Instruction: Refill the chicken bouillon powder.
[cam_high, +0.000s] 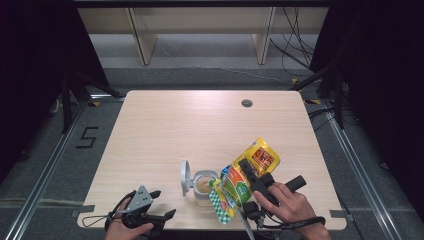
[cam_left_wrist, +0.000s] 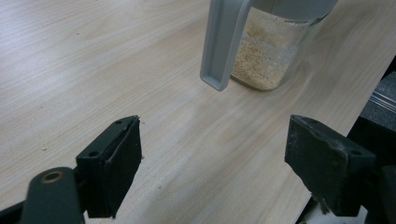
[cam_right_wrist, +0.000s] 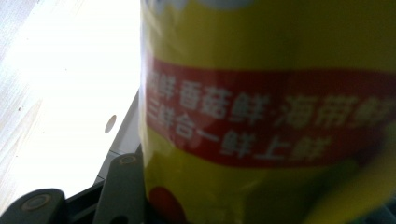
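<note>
A: Where is the yellow-and-green printed foil pouch (cam_high: 243, 177) being seen?

B: It is being held up over the near right part of the light wooden worktop (cam_high: 175, 130), tilted, with its lower green-checked end reaching just beside the rim of the clear glass jar (cam_high: 204, 189). In the right gripper view the pouch (cam_right_wrist: 271, 112) is being shown very close, yellow with a red band of white characters.

A: How are the jaws of the right gripper (cam_high: 250, 175) being kept?

B: They are being held about half apart and clamped on the pouch, which is sitting between them; a hand (cam_high: 290, 205) is wrapped round the gripper's black handle.

A: And the left gripper (cam_high: 165, 205)?

B: Its jaws are being held wide apart with nothing between them, only bare worktop (cam_left_wrist: 93, 70) being seen in the gap of the gripper (cam_left_wrist: 212, 163). It is being rested near the front left edge, well apart from the pouch.

A: What is being noted about the jar?

B: It is standing upright, partly filled with pale beige grains (cam_left_wrist: 261, 56), and its grey hinged lid (cam_high: 185, 177) is being left flipped open on the left side. A few stray crumbs are lying on the wood near the left jaws.
</note>
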